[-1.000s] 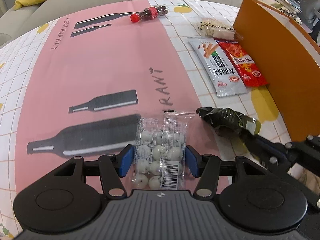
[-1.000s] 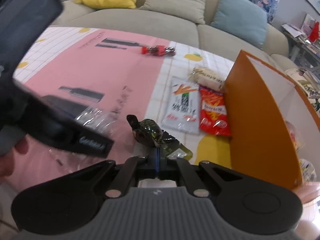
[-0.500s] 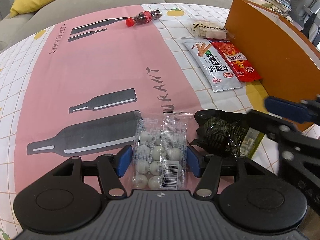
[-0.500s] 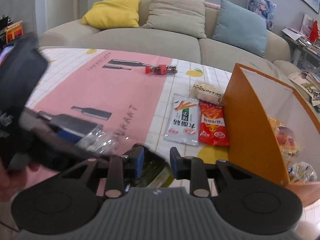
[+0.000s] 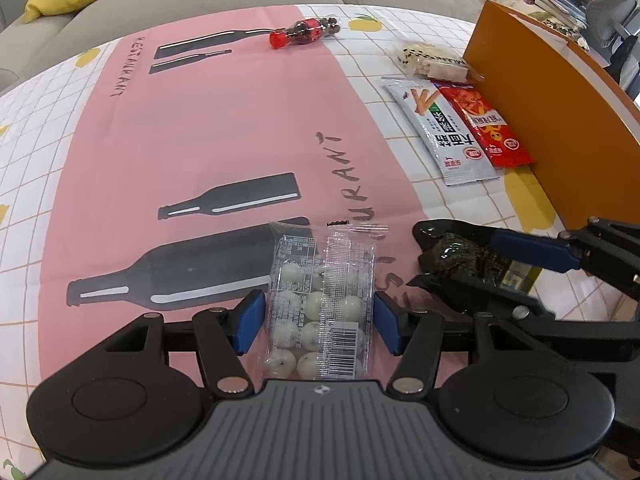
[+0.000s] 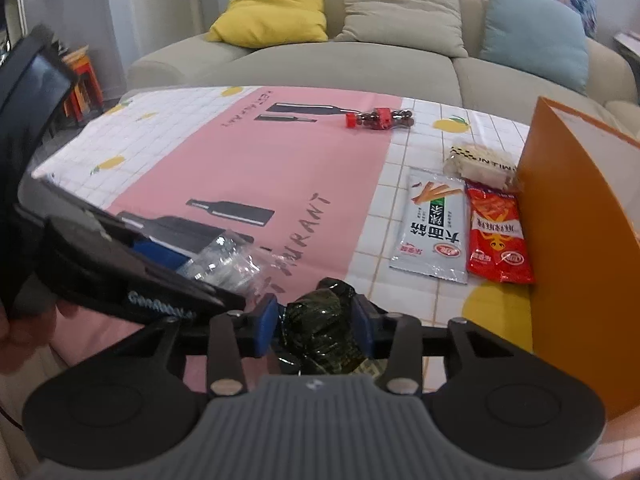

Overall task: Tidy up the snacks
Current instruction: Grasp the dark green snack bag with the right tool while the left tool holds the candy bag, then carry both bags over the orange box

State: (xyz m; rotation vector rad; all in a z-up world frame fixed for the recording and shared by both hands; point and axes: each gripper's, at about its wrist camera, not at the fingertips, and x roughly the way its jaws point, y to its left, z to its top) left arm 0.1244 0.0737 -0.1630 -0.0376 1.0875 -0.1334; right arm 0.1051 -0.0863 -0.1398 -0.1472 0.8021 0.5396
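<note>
A clear packet of white balls [image 5: 320, 288] lies flat on the pink tablecloth. My left gripper [image 5: 319, 322] is open around it, its blue pads right at the packet's side edges. Just to the right lies a crumpled dark green packet [image 5: 460, 268]. In the right wrist view that dark green packet [image 6: 316, 328] sits between the blue pads of my right gripper [image 6: 314, 324]. The right jaws are opening and the pads stand just off the packet's sides. The right gripper's blue finger [image 5: 532, 248] reaches in from the right over the dark packet.
An orange box [image 5: 560, 128] stands along the right edge. Beside it lie a white-and-green snack packet [image 5: 452, 136], a red one [image 5: 488, 128] and a cracker packet [image 5: 428, 62]. A small cola bottle [image 5: 304, 32] lies at the far side, with a sofa behind.
The right gripper's jaws went from shut to apart and came forward around the dark green packet. The left gripper and the clear packet stayed where they were.
</note>
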